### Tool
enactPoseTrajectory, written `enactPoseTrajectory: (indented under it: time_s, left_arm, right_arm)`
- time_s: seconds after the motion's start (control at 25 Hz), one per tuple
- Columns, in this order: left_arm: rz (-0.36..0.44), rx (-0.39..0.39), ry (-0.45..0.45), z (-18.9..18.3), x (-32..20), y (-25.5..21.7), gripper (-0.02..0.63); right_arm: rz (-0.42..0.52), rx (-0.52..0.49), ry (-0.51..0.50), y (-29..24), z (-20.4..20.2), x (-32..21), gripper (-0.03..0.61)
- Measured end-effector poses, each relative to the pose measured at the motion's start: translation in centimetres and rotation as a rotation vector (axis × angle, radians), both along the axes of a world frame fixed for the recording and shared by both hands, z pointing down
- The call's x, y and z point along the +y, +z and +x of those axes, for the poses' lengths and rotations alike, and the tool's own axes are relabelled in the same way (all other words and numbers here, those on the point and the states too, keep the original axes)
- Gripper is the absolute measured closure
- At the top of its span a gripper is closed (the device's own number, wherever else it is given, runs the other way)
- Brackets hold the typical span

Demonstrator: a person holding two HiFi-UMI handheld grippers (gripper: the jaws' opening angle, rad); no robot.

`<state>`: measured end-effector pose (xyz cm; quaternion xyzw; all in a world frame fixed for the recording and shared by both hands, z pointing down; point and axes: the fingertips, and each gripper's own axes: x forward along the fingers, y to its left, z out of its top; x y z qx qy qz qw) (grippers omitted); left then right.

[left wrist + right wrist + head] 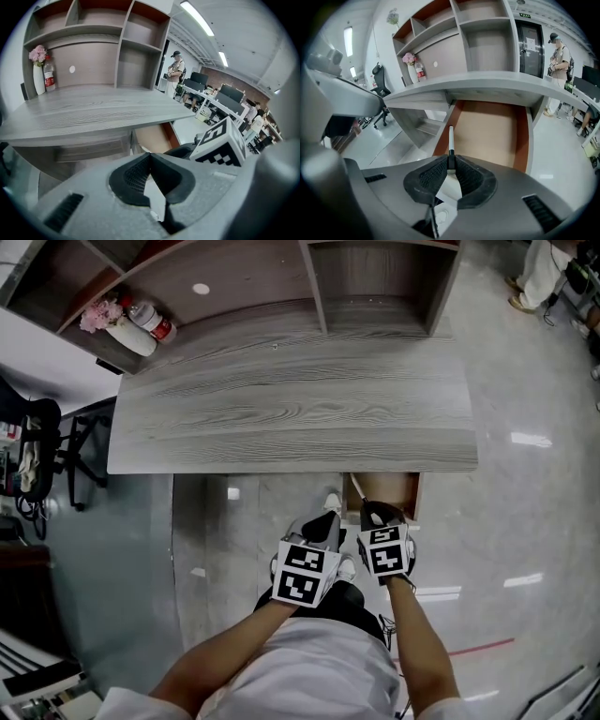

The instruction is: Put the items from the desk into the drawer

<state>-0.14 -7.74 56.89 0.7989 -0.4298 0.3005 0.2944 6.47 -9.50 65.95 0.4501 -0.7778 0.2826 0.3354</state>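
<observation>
White, probably light and stiff, the pen [450,136] is hanging end-pinched in the right gripper [451,161] above the drawer [497,136]; left gripper [150,157] closed, empty.

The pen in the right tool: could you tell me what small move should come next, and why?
Probably ease the right tool forward and down into the open drawer: it is shut on the pen, whose tip is only at the drawer's left edge.
</observation>
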Motion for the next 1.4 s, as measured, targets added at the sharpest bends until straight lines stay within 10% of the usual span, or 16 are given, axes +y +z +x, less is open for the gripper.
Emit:
enactPoseTrajectory:
  time_s: [0.84, 1.4]
  left_arm:
    - [-0.019, -0.002, -0.003, -1.2, -1.6, 1.1, 0.612]
    - [0.082, 0.061, -0.030, 0.8, 0.3, -4.2, 0.612]
  right_arm:
    - [-0.112, 0.025, -0.011, 2.4, -0.7, -1.1, 0.523]
    - [0.138, -0.109, 0.036, -11.0, -0.1, 0.9, 0.558]
